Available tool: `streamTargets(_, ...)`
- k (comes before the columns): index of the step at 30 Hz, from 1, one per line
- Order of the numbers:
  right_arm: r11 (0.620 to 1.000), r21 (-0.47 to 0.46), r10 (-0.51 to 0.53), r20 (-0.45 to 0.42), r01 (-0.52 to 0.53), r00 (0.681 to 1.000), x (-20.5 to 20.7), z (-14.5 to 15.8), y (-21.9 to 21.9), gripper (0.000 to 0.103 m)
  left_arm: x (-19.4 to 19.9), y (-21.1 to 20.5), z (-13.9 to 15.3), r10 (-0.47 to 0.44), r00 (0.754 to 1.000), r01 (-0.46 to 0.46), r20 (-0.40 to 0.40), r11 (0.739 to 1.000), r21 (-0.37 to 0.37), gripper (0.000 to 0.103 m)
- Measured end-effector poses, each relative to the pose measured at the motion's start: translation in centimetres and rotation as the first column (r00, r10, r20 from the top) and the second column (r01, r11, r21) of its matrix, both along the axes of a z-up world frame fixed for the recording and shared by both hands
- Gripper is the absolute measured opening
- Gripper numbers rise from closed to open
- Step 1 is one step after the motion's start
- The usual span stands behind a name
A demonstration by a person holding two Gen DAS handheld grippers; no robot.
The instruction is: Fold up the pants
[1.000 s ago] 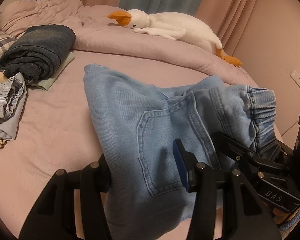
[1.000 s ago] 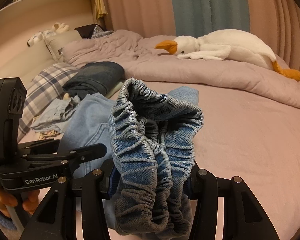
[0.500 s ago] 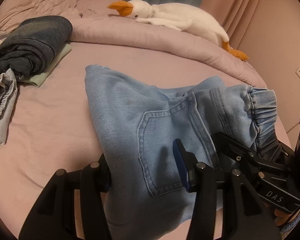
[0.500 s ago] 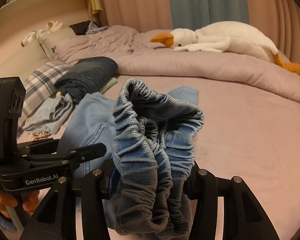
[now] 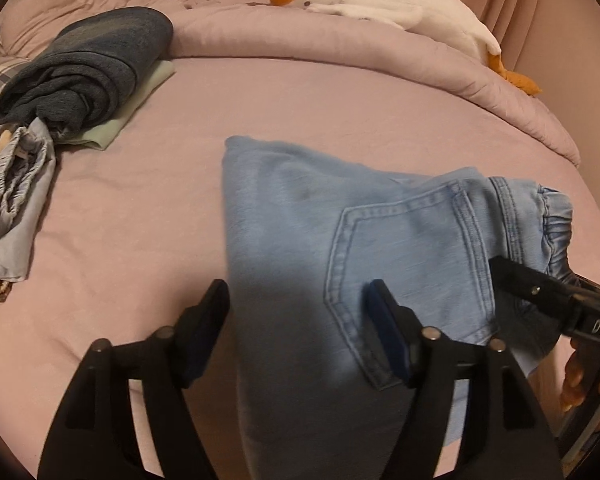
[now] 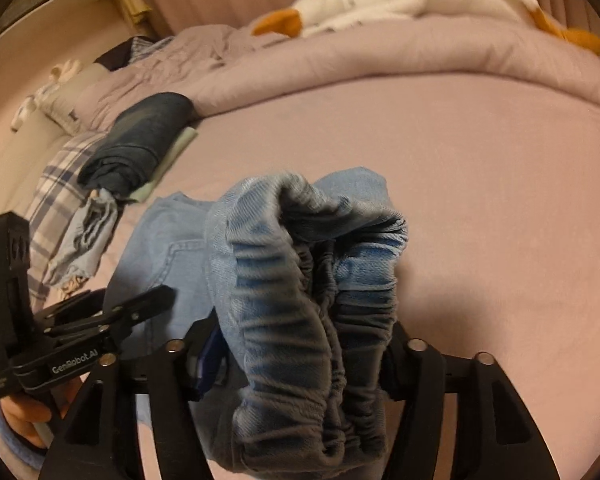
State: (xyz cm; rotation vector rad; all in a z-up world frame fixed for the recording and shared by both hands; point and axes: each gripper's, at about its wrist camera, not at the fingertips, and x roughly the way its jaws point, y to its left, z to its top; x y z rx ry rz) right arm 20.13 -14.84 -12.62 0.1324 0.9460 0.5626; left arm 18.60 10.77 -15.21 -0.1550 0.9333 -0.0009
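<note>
Gripping the jeans (image 5: 320,240) at lower centre, the left gripper (image 5: 296,328) and right gripper (image 6: 300,344) are both clamping denim, the right on the elastic waistband (image 6: 316,300).

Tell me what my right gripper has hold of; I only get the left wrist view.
Observer: The right gripper is shut on the pants' elastic waistband, which is bunched thick between its fingers.
Operator: Say whether that bunch is lying on the bed.
Observer: It looks raised. It stands up in front of the camera and casts a shadow on the bed sheet beside it.
Operator: Name anything past the pillows that I'm missing.
Observer: A pale shelf runs along the wall above the plaid pillow.
</note>
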Motion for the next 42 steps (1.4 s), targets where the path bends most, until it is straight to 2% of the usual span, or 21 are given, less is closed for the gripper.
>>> streamTargets(7,0.999,0.032,-0.031,-0.067,0.033,0.997,-0.6,-0.5,-1.4,0.07,-2.1,-0.1,0.0,-0.018,1.0,0.018,-0.007,1.0,0.015,0.074)
streamTargets(10,0.999,0.014,-0.029,-0.065,0.03,0.997,-1.1,-0.2,-1.9,0.07,-3.5,-0.2,-0.1,-0.033,0.999,0.033,-0.008,0.999,-0.009,0.075)
streamTargets(16,0.999,-0.054,0.0,-0.067,-0.004,0.998,-2.6,-0.5,-2.3,0.07,-4.3,-0.7,-1.0,-0.04,0.999,0.04,-0.028,0.999,-0.003,0.076)
streamTargets(20,0.997,-0.081,-0.008,-0.077,0.002,0.997,-2.5,-1.1,-2.0,0.07,-4.7,-0.8,-0.6,-0.036,0.999,0.036,-0.024,0.999,-0.002,0.076)
streamTargets(25,0.994,-0.106,-0.006,-0.05,0.001,0.999,-3.2,-0.3,-2.0,0.07,-5.1,-0.7,-0.8,-0.026,0.999,0.025,-0.031,0.999,-0.024,0.076)
streamTargets(28,0.995,-0.097,-0.011,-0.058,0.005,0.998,-3.3,-0.7,-2.3,0.07,-5.1,-1.1,-0.7,-0.019,0.999,0.018,-0.032,1.0,-0.008,0.075)
streamTargets(32,0.994,-0.113,-0.021,-0.065,0.013,0.998,-3.2,-1.0,-2.0,0.07,-6.0,-1.5,0.4,-0.034,0.999,0.034,-0.009,0.999,-0.012,0.075)
streamTargets(37,0.991,-0.135,-0.018,-0.016,0.016,1.0,-4.5,0.4,-2.1,0.07,-7.0,-1.7,1.7,-0.037,0.999,0.037,0.009,0.999,-0.013,0.076)
streamTargets(38,0.991,-0.129,-0.018,-0.008,0.017,1.0,-4.8,0.8,-2.3,0.07,-7.2,-1.8,2.0,-0.031,0.999,0.031,0.014,0.999,-0.011,0.076)
streamTargets(40,0.993,-0.114,-0.017,-0.001,0.017,1.0,-5.3,1.3,-2.7,0.07,-7.7,-1.8,2.8,-0.011,1.0,0.011,0.024,1.0,0.001,0.086)
streamTargets(42,0.995,-0.103,-0.015,0.012,0.016,1.0,-5.9,2.0,-2.9,0.07,-8.1,-1.9,3.5,0.009,0.999,-0.009,0.033,1.0,0.011,0.09)
